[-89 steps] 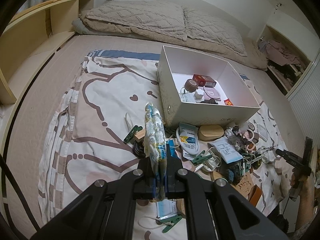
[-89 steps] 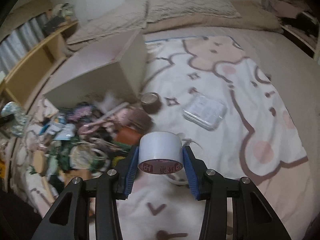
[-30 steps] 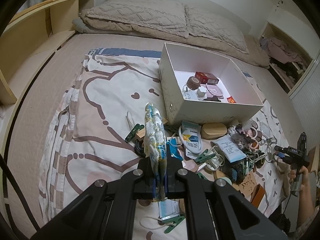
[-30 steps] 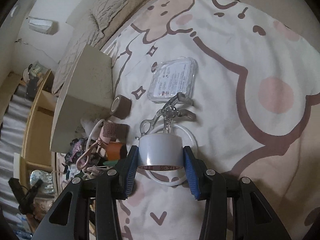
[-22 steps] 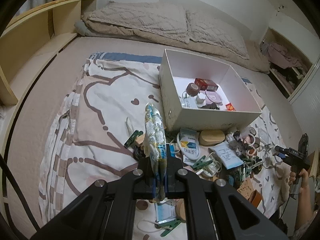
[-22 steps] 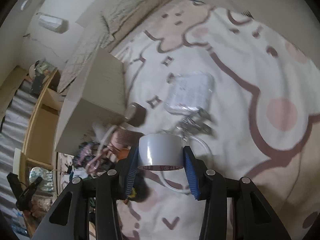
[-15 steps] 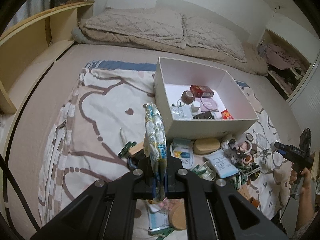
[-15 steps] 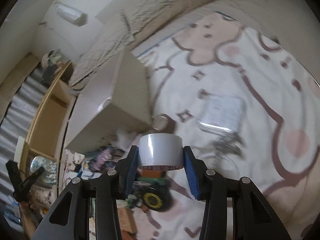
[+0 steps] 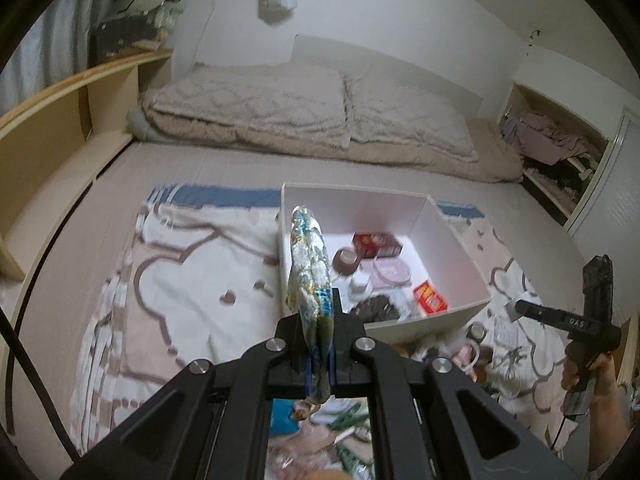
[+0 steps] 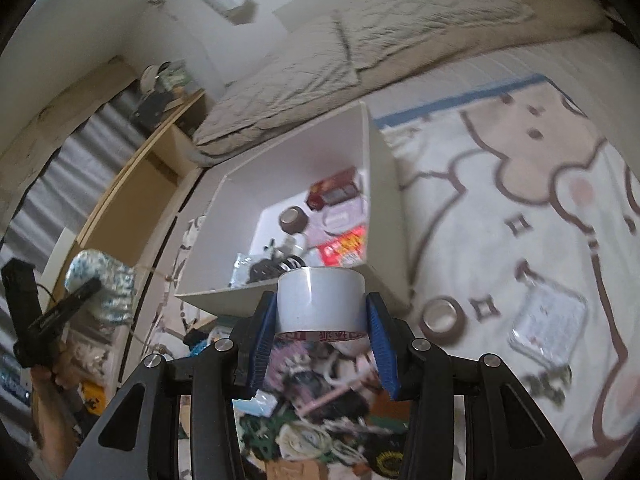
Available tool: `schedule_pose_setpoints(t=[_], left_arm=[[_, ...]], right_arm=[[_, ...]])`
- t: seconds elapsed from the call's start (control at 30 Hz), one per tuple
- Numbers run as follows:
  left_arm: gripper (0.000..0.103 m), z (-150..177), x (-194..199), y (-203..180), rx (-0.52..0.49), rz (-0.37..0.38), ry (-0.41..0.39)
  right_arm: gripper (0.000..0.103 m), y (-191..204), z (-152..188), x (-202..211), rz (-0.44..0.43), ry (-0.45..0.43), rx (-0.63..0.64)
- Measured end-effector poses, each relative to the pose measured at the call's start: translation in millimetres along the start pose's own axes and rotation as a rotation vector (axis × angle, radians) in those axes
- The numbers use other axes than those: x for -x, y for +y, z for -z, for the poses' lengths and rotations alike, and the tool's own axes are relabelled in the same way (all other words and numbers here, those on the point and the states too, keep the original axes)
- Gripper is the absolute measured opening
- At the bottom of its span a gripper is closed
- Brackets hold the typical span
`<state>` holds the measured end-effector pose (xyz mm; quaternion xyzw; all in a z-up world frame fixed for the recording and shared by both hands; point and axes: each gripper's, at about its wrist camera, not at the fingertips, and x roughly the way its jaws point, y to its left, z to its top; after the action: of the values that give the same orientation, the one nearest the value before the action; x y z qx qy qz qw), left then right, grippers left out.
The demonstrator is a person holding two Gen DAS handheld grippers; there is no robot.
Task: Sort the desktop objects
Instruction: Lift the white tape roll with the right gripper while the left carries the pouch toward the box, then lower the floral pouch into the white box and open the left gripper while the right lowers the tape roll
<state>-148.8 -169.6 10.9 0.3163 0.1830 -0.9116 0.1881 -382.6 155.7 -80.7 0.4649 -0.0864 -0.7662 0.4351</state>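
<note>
With my left gripper clamping the crinkly blue-and-white foil packet and my right gripper pinching the white tape roll, both near the open white cardboard box, I should clear its rim before releasing.

- The packet looks like crinkled, glossy plastic film, printed blue and gold.
- The tape roll has a smooth, shiny white surface with a paper-like core edge.
- The box seems matt white card.
- The blanket is soft matt cloth; the pillows are quilted fabric.
- The shelf is smooth pale wood.
- Gripper arms are matt black plastic with bright metal screws.
</note>
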Motion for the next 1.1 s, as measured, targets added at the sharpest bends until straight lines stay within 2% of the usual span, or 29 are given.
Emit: schedule_pose_setpoints(t=[0.33, 0.7, 0.87, 1.1], left_arm=[[0.006, -54.5, -25.6, -22.7, -0.027, -0.018, -0.090], [0.006, -98.9, -92.9, -40.5, -0.088, -0.071, -0.119], [0.006, -98.1, -139.1, -42.1, -0.109, -0.138, -0.071], [0.006, -76.1, -202.4, -36.0, -0.155, -0.260, 0.062]], right_arm=[[0.045, 32.4, -31.9, -13.6, -0.025, -0.009, 0.090], [0.045, 50.8, -57.2, -39.7, -0.002, 0.004, 0.184], [0.045, 50.6, -59.9, -53.7, -0.002, 0.026, 0.197], [0.045, 52.1, -59.7, -74.5, 0.007, 0.061, 0.209]])
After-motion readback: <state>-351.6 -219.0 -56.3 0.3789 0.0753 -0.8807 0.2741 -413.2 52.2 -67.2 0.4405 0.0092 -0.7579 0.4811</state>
